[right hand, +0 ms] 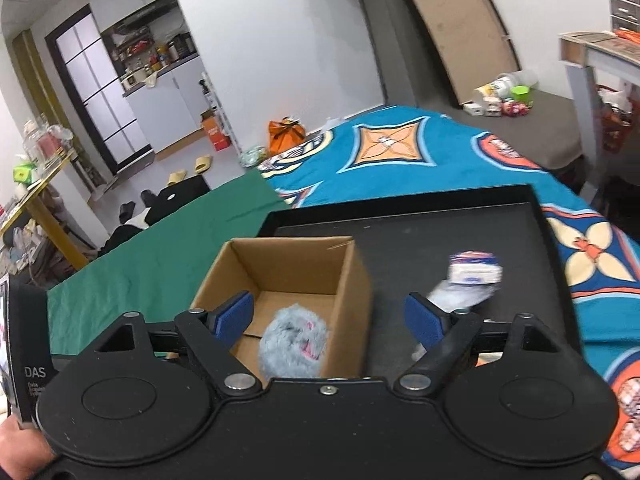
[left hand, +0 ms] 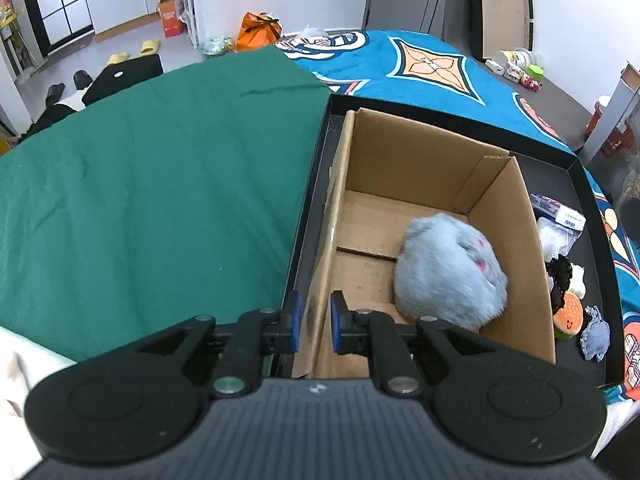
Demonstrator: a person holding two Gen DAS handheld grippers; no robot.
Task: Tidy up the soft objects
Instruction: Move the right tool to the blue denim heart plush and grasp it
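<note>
A fluffy grey-blue plush [left hand: 450,272] with pink marks lies inside the open cardboard box [left hand: 516,216] that stands on a black tray [left hand: 312,184]. The plush [right hand: 294,344] and box [right hand: 352,280] also show in the right wrist view. My left gripper [left hand: 314,322] straddles the box's left wall with its blue pads close on either side of it. My right gripper [right hand: 330,320] is open and empty above the near edge of the box. A white packaged soft item [right hand: 468,280] lies on the tray [right hand: 440,236] right of the box.
On the tray right of the box lie a white bag [left hand: 558,226], a black lace item [left hand: 560,276], a burger plush [left hand: 568,316] and a small blue plush [left hand: 596,332]. A green cloth [left hand: 160,184] and a teal patterned blanket [left hand: 420,64] cover the bed.
</note>
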